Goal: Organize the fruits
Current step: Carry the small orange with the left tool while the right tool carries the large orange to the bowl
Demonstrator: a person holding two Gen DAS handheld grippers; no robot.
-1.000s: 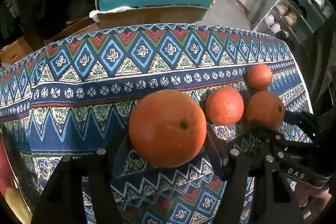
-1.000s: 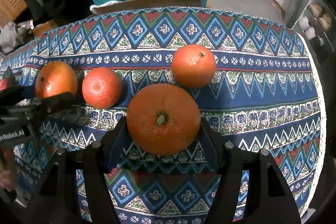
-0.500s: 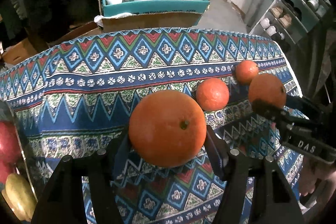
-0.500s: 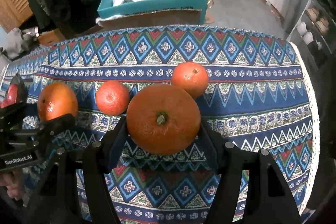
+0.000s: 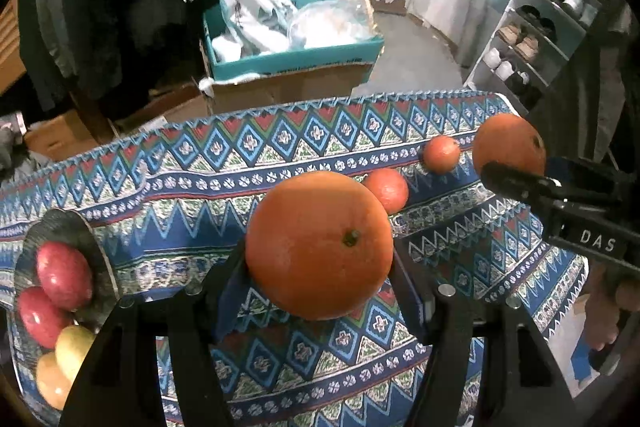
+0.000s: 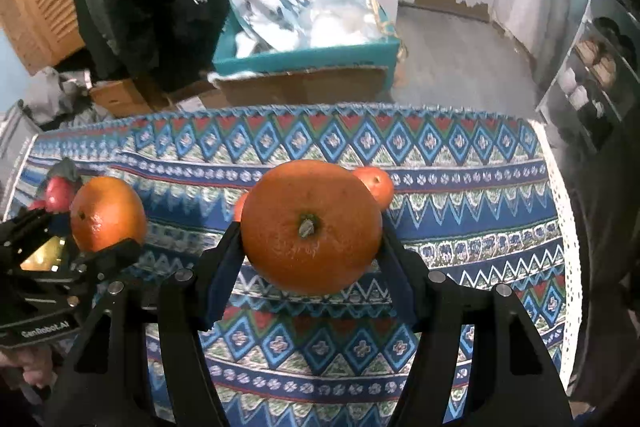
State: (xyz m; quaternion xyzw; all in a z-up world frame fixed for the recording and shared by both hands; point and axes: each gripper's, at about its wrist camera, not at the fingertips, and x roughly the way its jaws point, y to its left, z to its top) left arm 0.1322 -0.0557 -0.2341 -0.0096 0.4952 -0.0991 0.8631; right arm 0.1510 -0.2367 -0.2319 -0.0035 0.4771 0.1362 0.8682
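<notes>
I have one orange [image 5: 319, 243] clamped across its widest part in the left tool [image 5: 320, 275] and another orange [image 6: 311, 225] likewise in the right tool [image 6: 312, 251], both above the table [image 6: 460, 195]. They look firm, fairly heavy and smooth-skinned, so this grip across the middle seems safest against rolling out.

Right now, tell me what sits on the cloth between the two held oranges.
In the left wrist view, two small oranges sit on the tablecloth between the left gripper's orange and the right gripper's orange.
</notes>
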